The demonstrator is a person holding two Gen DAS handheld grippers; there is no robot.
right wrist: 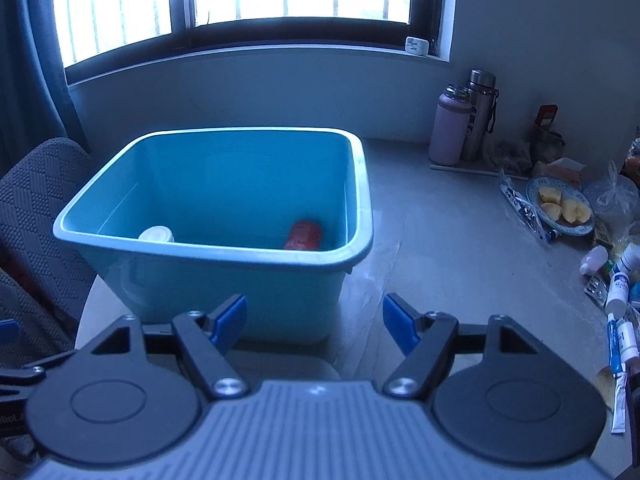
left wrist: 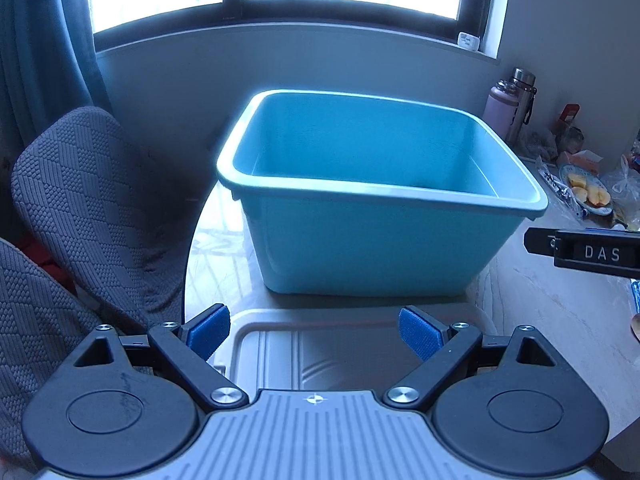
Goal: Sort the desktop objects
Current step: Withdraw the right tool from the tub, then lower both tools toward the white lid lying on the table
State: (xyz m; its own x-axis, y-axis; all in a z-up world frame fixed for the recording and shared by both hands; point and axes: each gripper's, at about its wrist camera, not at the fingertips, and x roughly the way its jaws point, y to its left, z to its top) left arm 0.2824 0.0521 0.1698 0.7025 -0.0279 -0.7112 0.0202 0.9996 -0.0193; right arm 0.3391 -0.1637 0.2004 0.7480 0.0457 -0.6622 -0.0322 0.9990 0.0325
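Bin: smooth blue plastic tub point(right wrist: 224, 216) at the worktop's point(right wrist: 452, 240) left edge, ahead of both jaws.
Inside: red can point(right wrist: 304, 235), white lid point(right wrist: 157, 234).
Left gripper point(left wrist: 314, 334): jaws released, empty.
Right gripper point(right wrist: 315, 322): jaws released, empty.

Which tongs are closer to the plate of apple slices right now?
Right. The right tongs hang open past the blue bin's right corner, with the plate of apple slices ahead-right. The left tongs face the bin's middle, farther left.
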